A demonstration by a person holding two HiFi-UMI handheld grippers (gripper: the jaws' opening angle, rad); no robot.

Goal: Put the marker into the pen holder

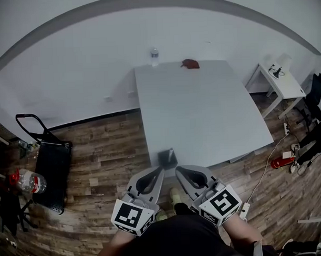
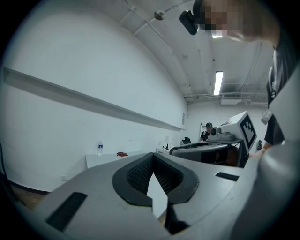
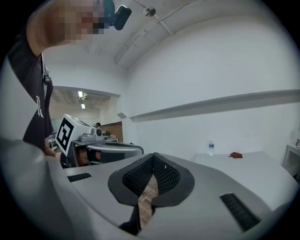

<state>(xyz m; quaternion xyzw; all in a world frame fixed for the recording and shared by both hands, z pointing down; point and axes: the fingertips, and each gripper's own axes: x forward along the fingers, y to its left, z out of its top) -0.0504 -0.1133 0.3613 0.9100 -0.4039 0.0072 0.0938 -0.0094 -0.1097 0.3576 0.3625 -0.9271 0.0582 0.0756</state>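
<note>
**A:** Where were the two grippers, and what did they hold?

**B:** Both were held low and close to the person's body, just short of the near edge of a white table (image 1: 212, 112). The left gripper (image 1: 161, 171) had its jaws closed tip to tip with nothing between them. Its own view showed only a pale surface through the gap behind the tips. The right gripper (image 1: 179, 171) was the same, with its tips together and nothing held, and the wood floor (image 1: 103, 153) showed behind them.

**B:** A small dark grey boxy thing stood on the table at its near edge, just ahead of both gripper tips, and I took it for the pen holder (image 1: 167, 158). No marker could be made out lying on the table top. The holder was too small in the head view to tell whether a marker stood inside it.

**A:** Was anything else on the table?

**B:** At the far edge stood a water bottle (image 1: 154, 56), and near it lay a small red-brown object (image 1: 190, 64), too small to identify.

**A:** So how far along was the task?

**B:** The pictures did not settle it. Neither gripper carried a marker. That fits a marker already in the holder, or one lying somewhere I could not make out.
</note>
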